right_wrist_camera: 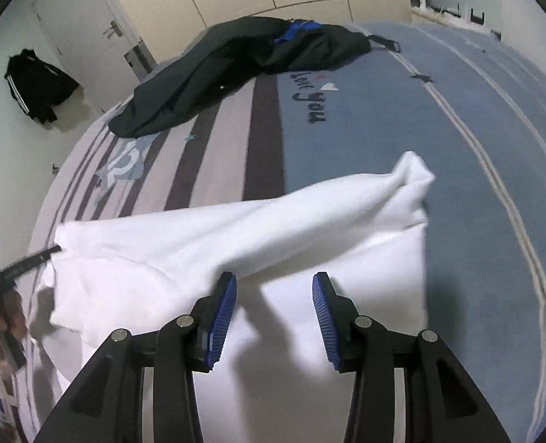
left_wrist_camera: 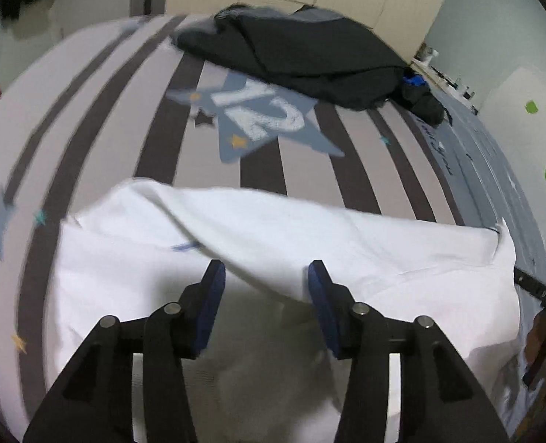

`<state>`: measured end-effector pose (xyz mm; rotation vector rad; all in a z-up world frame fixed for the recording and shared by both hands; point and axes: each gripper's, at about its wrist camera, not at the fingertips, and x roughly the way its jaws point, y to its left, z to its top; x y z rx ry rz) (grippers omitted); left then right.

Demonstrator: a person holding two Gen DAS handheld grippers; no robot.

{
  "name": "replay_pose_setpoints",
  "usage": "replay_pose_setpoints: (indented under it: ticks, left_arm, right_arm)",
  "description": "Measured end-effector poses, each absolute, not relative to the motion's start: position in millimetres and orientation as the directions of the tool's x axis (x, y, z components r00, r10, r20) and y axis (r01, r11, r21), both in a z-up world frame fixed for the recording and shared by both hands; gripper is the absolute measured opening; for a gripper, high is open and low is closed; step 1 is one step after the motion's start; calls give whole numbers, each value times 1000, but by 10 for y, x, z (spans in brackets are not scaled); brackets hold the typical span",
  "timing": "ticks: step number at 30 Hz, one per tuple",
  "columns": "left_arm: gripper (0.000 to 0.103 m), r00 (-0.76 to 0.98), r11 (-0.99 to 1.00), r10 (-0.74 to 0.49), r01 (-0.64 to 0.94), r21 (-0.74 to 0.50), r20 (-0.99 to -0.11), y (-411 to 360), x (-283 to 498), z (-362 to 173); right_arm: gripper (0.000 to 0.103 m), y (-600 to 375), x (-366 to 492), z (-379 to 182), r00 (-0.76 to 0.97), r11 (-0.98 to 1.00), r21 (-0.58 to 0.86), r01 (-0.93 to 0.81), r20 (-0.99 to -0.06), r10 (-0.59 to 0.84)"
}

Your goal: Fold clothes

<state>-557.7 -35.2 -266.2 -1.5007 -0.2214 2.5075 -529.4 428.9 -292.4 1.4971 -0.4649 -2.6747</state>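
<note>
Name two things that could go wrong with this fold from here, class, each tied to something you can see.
1. Both the left gripper and right gripper stand open above the white garment, so its loose folded-over layer may slump or unfold.
2. The bunched corner sticks up rumpled; folding again without smoothing it would likely leave a lumpy, uneven result.

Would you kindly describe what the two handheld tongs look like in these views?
Both the left tongs and right tongs share one design: matte black angular linkages with round silver pivot pins, each finger lined with a blue ribbed pad. The side view shows a black bar printed with small white markings.
</note>
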Motion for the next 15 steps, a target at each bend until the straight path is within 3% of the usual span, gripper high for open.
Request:
replay_pose_setpoints:
  ticks: [6, 12, 15]
  left_arm:
    - [44, -468, -949, 308, -91, -301, -828, -367, -5661, -2635]
    - [44, -404, -966, 258, -136, -222, -878, -290, -5727, -2765]
    - [44, -406, -956, 292, -109, -272, -866, -360, -5708, -2756]
  right_arm:
    - [39, 4271, -5482, -2825, -550, -934, 332, -134, -809, -209]
    - [41, 4385, -5569, -2853, -498, -894, 406, -188, -824, -269]
    - [41, 4528, -5539, -2862, -497, -850, 472, -233, -809, -313]
